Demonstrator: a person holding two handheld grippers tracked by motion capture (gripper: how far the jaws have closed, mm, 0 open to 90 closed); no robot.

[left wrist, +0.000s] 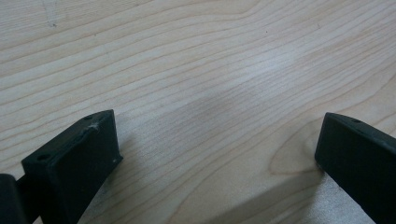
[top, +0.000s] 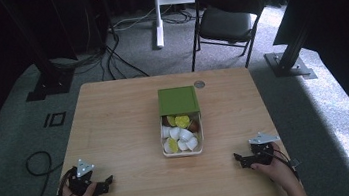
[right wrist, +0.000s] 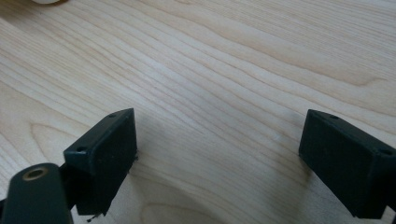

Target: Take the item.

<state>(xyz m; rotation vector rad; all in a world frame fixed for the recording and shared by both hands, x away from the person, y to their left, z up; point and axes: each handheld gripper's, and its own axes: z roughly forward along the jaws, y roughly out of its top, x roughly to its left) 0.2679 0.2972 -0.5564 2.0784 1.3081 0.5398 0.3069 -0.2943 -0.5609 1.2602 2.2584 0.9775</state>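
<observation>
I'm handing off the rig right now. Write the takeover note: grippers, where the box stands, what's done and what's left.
Left gripper: open, holding nothing, resting low at the near left of the table.
Right gripper: open, holding nothing, at the near right; its jaws stand wide over bare wood.
Box: mid-table, between the two grippers and well beyond them. Its green lid covers only the far part; the near part is open, showing white and yellow capsules.
Done: nothing is gripped, and no capsule lies on the table outside the box.
Left: likely reach in for the lid or the capsules; neither gripper touches the box.
</observation>
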